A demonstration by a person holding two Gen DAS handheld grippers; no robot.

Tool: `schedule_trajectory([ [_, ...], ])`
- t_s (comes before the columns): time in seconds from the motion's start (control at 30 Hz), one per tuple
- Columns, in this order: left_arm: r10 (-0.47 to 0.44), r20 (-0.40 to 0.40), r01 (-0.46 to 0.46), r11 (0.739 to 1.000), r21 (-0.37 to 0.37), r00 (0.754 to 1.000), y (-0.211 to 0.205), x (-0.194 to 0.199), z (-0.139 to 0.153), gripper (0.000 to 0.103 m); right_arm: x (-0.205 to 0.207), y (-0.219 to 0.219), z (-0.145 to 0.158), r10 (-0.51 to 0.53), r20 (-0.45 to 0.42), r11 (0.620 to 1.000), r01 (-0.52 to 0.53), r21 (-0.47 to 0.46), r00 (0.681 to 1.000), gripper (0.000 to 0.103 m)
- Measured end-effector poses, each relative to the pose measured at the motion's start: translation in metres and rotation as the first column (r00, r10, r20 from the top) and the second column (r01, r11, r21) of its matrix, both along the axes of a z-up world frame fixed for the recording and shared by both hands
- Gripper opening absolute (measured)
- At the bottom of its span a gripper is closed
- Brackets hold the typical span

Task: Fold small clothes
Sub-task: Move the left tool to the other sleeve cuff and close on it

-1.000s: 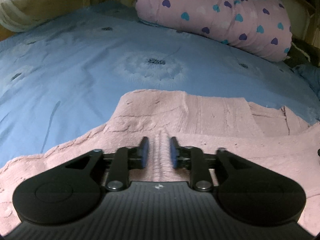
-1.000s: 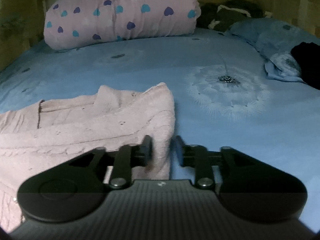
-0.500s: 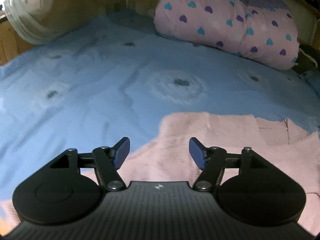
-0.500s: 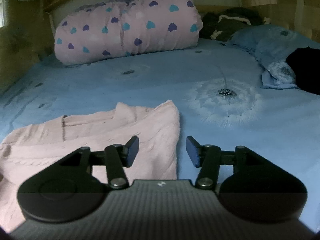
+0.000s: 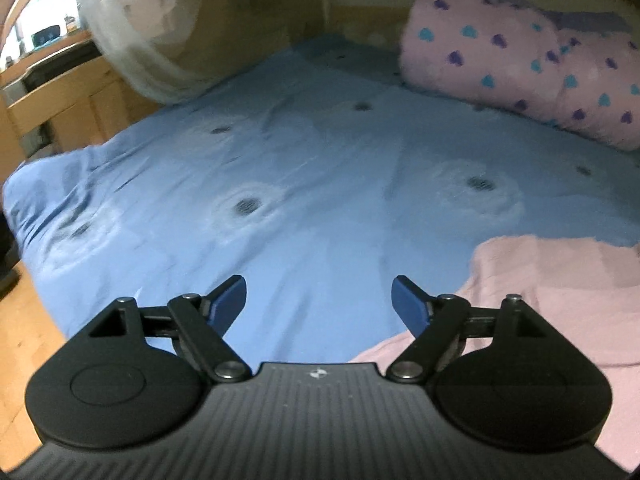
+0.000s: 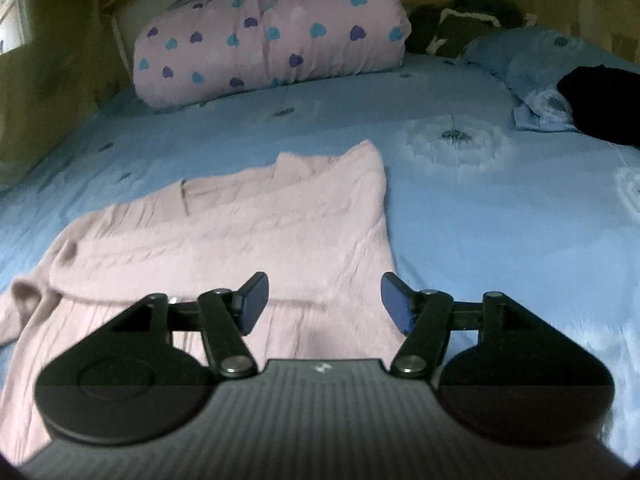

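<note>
Both grippers have let go of the pink sweater (image 6: 256,216) and lifted; left gripper (image 5: 319,300) and right gripper (image 6: 324,300) fingers now wide, empty. Sweater lies folded on the bed (image 5: 320,184); heart-print quilt (image 6: 272,40) behind, dark cloth (image 6: 604,100) far right

Bare sheet (image 5: 320,200) left of sweater (image 6: 260,220); rolled quilt (image 6: 272,40) blocks far edge.

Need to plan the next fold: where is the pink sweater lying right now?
The pink sweater lies flat on the blue bedsheet, left of centre in the right wrist view, nearer than the heart-print bedding roll. In the left wrist view it sits at lower right.
</note>
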State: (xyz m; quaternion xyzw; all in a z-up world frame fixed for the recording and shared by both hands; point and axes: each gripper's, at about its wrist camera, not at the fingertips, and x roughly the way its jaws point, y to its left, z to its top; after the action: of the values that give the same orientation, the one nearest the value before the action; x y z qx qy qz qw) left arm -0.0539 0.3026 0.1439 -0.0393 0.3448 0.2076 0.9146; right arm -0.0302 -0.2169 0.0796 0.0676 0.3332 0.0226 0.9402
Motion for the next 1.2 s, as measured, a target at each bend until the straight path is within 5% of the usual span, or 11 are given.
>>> schedule_trajectory([
  [0.53,0.162,-0.115,-0.183,0.961,-0.206,0.980,0.059,-0.070,-0.095,0.085,-0.064,0.026,-0.009,0.075,-0.042,0.990,-0.079,-0.116,0.996,0.064],
  [0.97,0.143,-0.109,-0.147,0.989,-0.034,0.984,0.022,-0.066,-0.116,0.092,-0.069,0.034,-0.034,0.070,-0.079,0.989,-0.080,-0.126,0.994,0.064],
  [1.2,0.088,-0.080,-0.091,0.995,-0.033,0.993,0.010,-0.068,-0.113,0.072,-0.070,0.035,-0.038,0.063,-0.063,0.990,-0.070,-0.120,0.996,0.067],
])
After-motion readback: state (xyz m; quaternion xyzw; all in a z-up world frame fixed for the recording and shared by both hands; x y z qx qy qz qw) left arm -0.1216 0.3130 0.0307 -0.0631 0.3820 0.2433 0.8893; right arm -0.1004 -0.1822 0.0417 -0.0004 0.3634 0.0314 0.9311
